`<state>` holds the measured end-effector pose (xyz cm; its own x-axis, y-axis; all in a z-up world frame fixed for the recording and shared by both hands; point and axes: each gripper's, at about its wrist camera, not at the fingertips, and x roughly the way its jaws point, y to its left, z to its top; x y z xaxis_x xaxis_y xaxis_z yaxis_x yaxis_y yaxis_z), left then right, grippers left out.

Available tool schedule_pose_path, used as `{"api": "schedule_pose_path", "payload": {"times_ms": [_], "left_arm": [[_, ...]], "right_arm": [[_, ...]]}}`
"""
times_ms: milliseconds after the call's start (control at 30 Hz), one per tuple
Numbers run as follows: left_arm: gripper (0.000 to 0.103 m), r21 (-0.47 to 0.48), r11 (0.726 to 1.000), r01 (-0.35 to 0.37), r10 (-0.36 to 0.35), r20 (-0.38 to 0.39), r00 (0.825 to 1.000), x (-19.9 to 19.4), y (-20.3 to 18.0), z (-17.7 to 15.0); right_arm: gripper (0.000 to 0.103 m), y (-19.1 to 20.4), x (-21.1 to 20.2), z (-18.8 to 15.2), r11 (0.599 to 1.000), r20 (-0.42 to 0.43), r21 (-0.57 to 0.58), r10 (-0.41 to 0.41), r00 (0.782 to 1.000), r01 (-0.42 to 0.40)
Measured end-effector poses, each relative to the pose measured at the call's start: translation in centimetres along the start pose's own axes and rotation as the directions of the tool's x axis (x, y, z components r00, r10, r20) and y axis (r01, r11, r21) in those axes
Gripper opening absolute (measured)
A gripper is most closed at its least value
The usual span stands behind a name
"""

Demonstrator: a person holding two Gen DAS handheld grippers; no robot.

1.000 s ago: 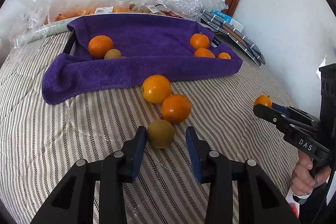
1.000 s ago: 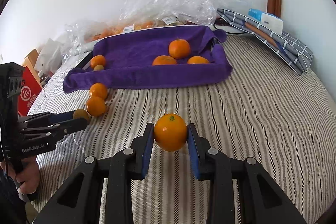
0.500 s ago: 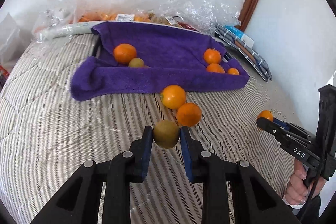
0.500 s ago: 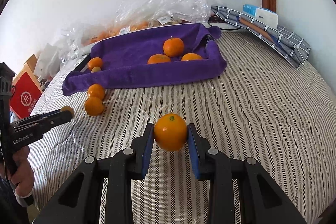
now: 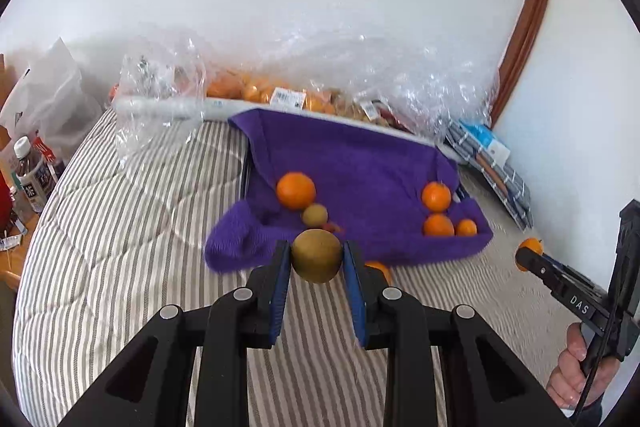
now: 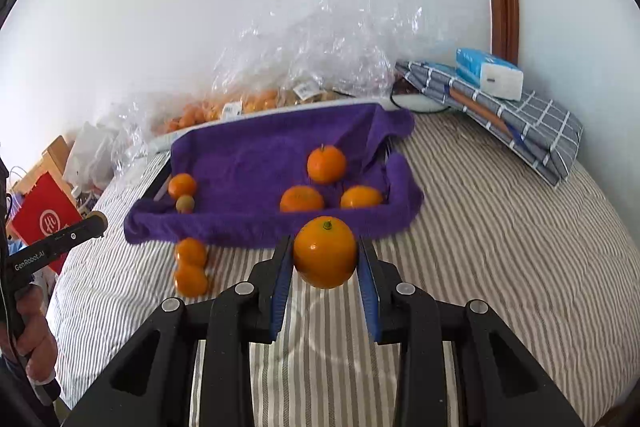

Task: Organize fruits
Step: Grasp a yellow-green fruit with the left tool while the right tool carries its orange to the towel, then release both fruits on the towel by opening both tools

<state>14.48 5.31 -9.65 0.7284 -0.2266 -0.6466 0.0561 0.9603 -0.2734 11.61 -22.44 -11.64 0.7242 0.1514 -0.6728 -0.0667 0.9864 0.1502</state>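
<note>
The work surface is a striped quilted bed [image 6: 500, 227] against a white wall, with clear plastic produce bags [image 6: 320, 51] heaped along the back. At centre frame in both views sits a tray lined with a purple towel [image 6: 248, 155], holding three oranges at its right end and one orange with a small green-brown fruit at its left. I have the left gripper [image 5: 316, 259] clamped on a green-brown fruit [image 5: 316, 255], held clear of the bed just short of the towel's near edge. The right gripper [image 6: 325, 259] is clamped on an orange [image 6: 325, 251], likewise raised in front of the tray. Two loose oranges [image 6: 191, 265], touching each other, lie on the bed at lower left of the right wrist view. Risks as I judge them: both fruits are round and smooth, pinched only at their sides, so a tilt or jolt could roll one out. Released on the towel's raised, soft lip, either could roll back onto the bed. A low pass could also knock the two loose oranges away.
</note>
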Motion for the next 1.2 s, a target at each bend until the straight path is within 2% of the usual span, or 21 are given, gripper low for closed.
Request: {"api": "schedule_pose_path", "payload": {"times_ms": [267,500,800,967,1100,1200], "left_arm": [[0.026,-0.059,0.998,0.017,-0.017,0.016,1.000,4.1,-0.6,3.6],[0.026,-0.069,0.998,0.011,-0.011,-0.006,1.000,8.9,-2.0,5.0],[0.026,-0.046,0.999,0.020,-0.023,-0.057,0.998,12.6,-2.5,3.6],[0.026,-0.026,0.999,0.024,-0.026,-0.067,0.997,13.3,-2.6,3.1],[0.026,-0.025,0.999,0.026,-0.028,-0.077,0.997,13.6,-2.6,2.9],[0.026,-0.024,0.999,0.027,-0.029,-0.089,0.996,13.9,-2.6,2.7]], "right_arm": [[0.032,-0.6,4.0,4.0,1.000,0.020,-0.025,-0.016,1.000,0.017],[0.032,-1.8,8.6,6.2,0.999,-0.013,-0.036,-0.006,1.000,0.005],[0.032,-1.9,11.3,5.3,0.998,-0.046,-0.047,0.050,0.998,-0.052],[0.032,-1.4,11.3,5.0,0.995,-0.055,-0.059,0.076,0.996,-0.079],[0.032,-1.3,11.0,4.8,0.995,-0.048,-0.077,0.063,0.997,-0.067],[0.032,-1.8,11.4,4.9,0.996,-0.059,-0.049,0.075,0.995,-0.078]]}}
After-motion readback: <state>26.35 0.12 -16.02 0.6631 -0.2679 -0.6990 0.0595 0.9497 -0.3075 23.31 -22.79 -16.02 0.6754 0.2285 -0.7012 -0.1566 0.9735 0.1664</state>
